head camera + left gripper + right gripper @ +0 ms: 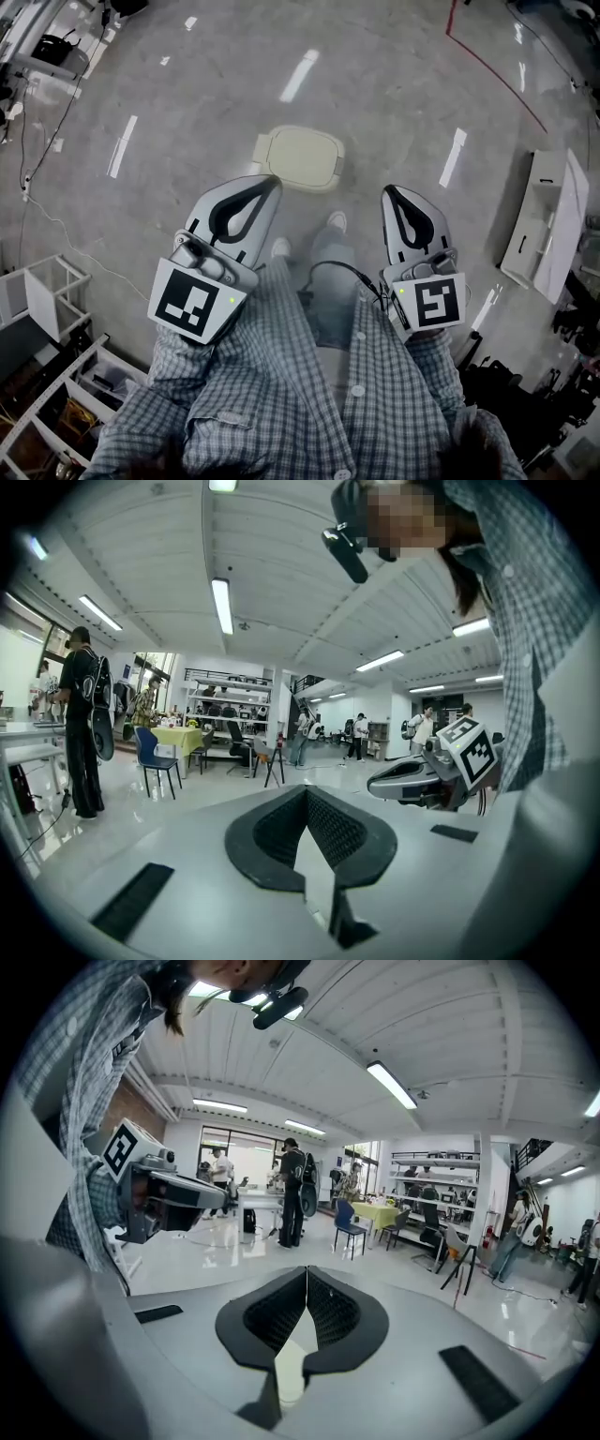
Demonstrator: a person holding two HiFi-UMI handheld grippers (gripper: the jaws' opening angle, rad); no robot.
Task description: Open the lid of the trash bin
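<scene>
The trash bin [298,157] stands on the grey floor in front of the person's feet, seen from above with its cream lid [305,155] down. My left gripper [272,180] is held above and just short of the bin's near left corner, jaws shut on nothing. My right gripper [389,190] hovers to the bin's right, also shut and empty. In both gripper views the jaws point level into the room and the bin is out of sight. In the left gripper view the left gripper [306,789] has its pads together; the right gripper [306,1269] looks the same.
White shelving [47,300] stands at the lower left and a white box [548,225] at the right. A red tape line [497,75] crosses the far floor, and cables [42,141] trail at the left. People, chairs [155,757] and tables fill the room beyond.
</scene>
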